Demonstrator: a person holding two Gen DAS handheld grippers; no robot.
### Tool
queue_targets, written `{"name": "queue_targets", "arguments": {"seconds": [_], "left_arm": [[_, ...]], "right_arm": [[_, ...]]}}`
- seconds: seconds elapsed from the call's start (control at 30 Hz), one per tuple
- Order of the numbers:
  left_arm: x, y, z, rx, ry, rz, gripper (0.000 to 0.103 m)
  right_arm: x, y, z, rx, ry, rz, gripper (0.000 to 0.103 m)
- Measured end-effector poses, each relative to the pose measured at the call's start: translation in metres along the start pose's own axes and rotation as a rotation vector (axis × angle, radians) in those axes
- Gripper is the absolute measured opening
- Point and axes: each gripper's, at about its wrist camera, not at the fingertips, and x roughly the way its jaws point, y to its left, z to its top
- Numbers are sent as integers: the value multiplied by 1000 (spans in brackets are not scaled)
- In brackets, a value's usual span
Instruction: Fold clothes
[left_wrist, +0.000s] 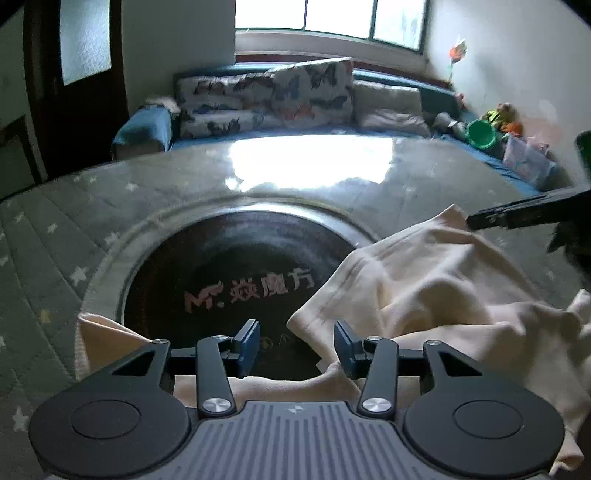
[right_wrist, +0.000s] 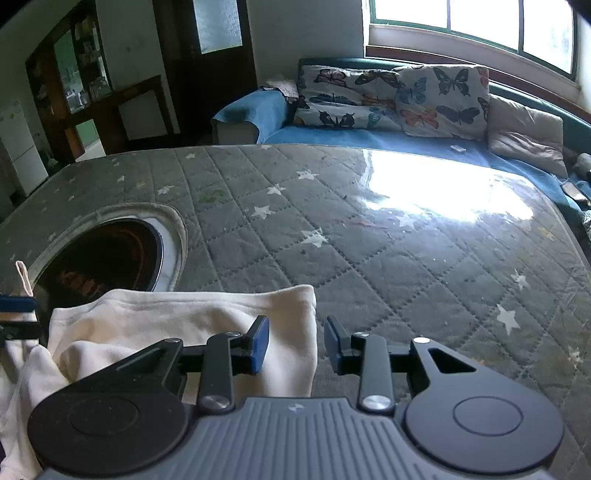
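Observation:
A cream garment (left_wrist: 424, 288) lies crumpled on the quilted table, spread from the centre to the right in the left wrist view. My left gripper (left_wrist: 295, 345) is open over the dark round plate. The garment's near corner sits just ahead of its right pad, untouched. More cream cloth lies under the gripper body. In the right wrist view my right gripper (right_wrist: 297, 345) is open, low over the garment (right_wrist: 184, 314). The cloth's right edge runs between its pads, which do not press on it. The right gripper's dark fingers (left_wrist: 517, 214) show at the right edge of the left wrist view.
The table has a grey star-patterned quilted cover (right_wrist: 369, 258) with a glossy sheet over it. A dark round plate with lettering (left_wrist: 236, 280) is set into it. Behind stands a blue sofa with butterfly cushions (right_wrist: 424, 99), and a green bucket (left_wrist: 480, 134) at its right end.

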Motion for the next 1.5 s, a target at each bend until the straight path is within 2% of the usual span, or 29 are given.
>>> {"name": "queue_targets", "arguments": {"seconds": [0.2,0.3,0.37,0.43,0.47,0.53,0.83,0.93,1.03,1.1,1.2,1.23,1.33,1.5], "left_arm": [[17,3,-4,-36,31,-1,46],[19,2,-5,-34,24,-23,23],[21,1,-2,-30,15,-30,14],[21,0,2,-23,-1,-29,8],[20,0,4,-17,-11,-27,8],[15,0,13,5,-46,-10,7],[-4,4,76,142,-258,74,7],[2,5,98,177,-301,105,7],[23,8,114,179,-292,149,7],[42,11,118,161,-262,165,11],[63,17,115,131,-205,195,12],[67,20,112,121,-189,203,18],[57,31,102,105,-173,196,20],[12,56,74,79,-202,211,24]], "right_arm": [[10,0,3,7,10,5,33],[17,0,4,14,19,5,33],[22,-1,4,18,27,8,30],[24,0,6,19,29,8,15],[25,1,6,19,29,7,9],[22,3,10,9,10,1,5],[1,7,49,5,-161,-29,4],[5,5,62,20,-199,-53,4],[21,5,69,12,-197,-70,4],[32,6,69,-1,-175,-75,9],[37,8,65,-22,-141,-82,11],[35,9,62,-36,-133,-76,11],[22,17,49,-81,-108,-44,16],[0,42,15,-153,-59,54,25]]}}
